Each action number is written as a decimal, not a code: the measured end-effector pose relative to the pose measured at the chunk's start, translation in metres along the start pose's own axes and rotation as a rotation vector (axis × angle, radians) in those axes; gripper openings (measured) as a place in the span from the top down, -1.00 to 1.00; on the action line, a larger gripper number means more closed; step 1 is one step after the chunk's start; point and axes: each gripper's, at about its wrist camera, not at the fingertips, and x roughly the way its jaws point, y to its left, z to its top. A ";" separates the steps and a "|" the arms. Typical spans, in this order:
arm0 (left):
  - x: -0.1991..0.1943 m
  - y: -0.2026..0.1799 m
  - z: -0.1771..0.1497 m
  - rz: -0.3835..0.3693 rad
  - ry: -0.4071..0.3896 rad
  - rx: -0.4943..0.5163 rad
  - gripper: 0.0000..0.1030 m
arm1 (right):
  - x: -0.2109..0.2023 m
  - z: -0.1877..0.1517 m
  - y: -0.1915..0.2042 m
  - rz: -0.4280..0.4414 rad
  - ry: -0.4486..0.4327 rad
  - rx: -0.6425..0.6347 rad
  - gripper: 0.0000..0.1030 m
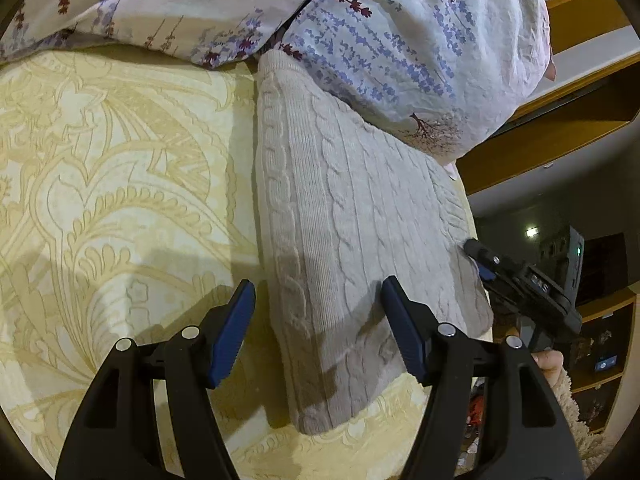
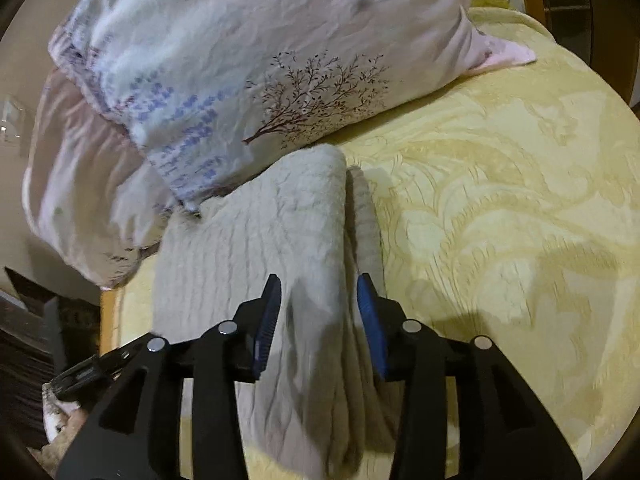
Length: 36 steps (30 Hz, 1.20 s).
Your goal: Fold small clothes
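Nearest the left wrist camera, the left gripper (image 1: 318, 300) stands spread wide, its blue-padded fingers (image 1: 234, 334) apart and clear of the cloth, one pad over the bedspread and the other above the near part of the folded sweater (image 1: 352, 248); nothing is pinched between them. In the right wrist view the right gripper (image 2: 318, 296) is partly spread, its jaws straddling the sweater's doubled right edge (image 2: 362, 220); the cloth lies between the pads, but the blur there hides whether they press on it, and no earlier frame settles it. The sweater, a cream cable-knit piece, lies folded into a long band on the yellow patterned bedspread (image 1: 120, 168). Its long axis runs from the near end by the grippers away toward the pillows, and the knitted cables follow that same line. In the left wrist view its near end is rounded and sits just beyond the fingers, while its far end narrows and slips under the edge of the floral pillow (image 1: 420, 64). At the right of that view the right gripper's black tip touches or sits just beside the sweater's right edge, with a bit of a hand (image 1: 548, 362) behind it. Farther off, a second pillow (image 1: 152, 4) with purple sprigs lies beside the first across the head of the bed. Beyond them, wooden furniture (image 1: 560, 136) stands at the bed's side.
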 end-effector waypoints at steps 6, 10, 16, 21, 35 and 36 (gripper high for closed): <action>0.009 0.000 -0.012 -0.021 0.043 0.003 -0.29 | -0.015 -0.028 -0.003 0.050 0.047 -0.016 0.23; 0.016 -0.004 -0.019 -0.028 0.071 0.019 -0.05 | -0.013 -0.040 0.000 0.036 0.047 -0.028 0.67; 0.015 -0.004 -0.025 -0.037 0.072 0.021 0.38 | -0.026 -0.041 0.007 0.035 -0.015 -0.047 0.79; -0.001 0.001 -0.031 -0.079 0.062 0.031 0.63 | -0.046 -0.043 0.014 0.048 -0.077 -0.078 0.80; -0.004 0.009 -0.038 -0.100 0.069 0.050 0.59 | -0.027 -0.064 -0.013 -0.023 0.013 -0.054 0.58; -0.009 0.009 -0.036 -0.113 0.059 0.049 0.55 | -0.032 -0.057 -0.014 -0.008 0.000 -0.041 0.45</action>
